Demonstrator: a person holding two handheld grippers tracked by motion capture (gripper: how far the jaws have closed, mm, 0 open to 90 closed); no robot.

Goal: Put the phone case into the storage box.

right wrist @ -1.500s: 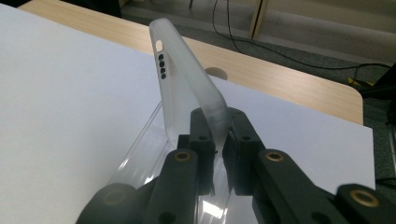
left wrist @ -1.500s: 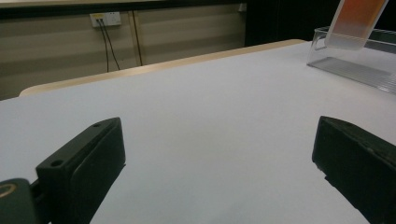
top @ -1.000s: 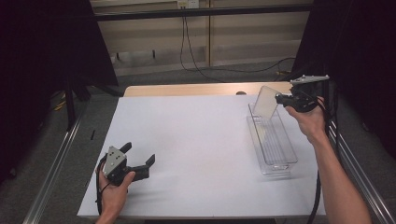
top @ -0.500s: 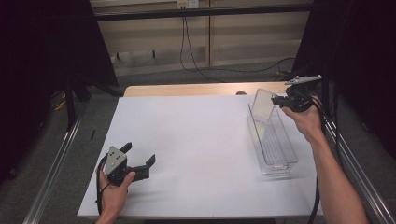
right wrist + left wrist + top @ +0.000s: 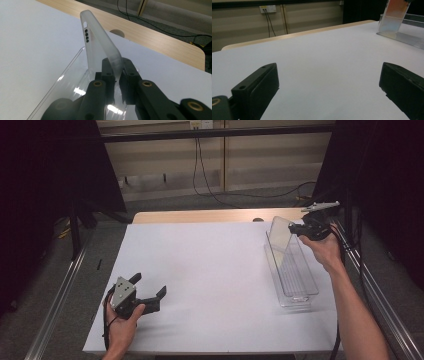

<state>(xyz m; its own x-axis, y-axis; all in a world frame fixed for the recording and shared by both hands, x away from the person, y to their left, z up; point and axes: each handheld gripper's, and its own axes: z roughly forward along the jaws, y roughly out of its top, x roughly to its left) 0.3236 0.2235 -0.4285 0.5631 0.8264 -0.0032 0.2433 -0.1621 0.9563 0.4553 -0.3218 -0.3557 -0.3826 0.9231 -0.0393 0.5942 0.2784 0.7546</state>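
White paper covers the table point(image 5: 210, 270). Over the last second the right gripper point(image 5: 300, 229), clamped on a frosted lid point(image 5: 100, 47), has drifted slightly left above the clear tray's point(image 5: 295, 290) far end (probably lifting it away); the left gripper point(image 5: 150, 292) rests wide apart, empty.

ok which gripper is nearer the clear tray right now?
Right. The right gripper is over the clear tray's far end, shut on a frosted case. The left gripper rests open across the table near its front left corner.
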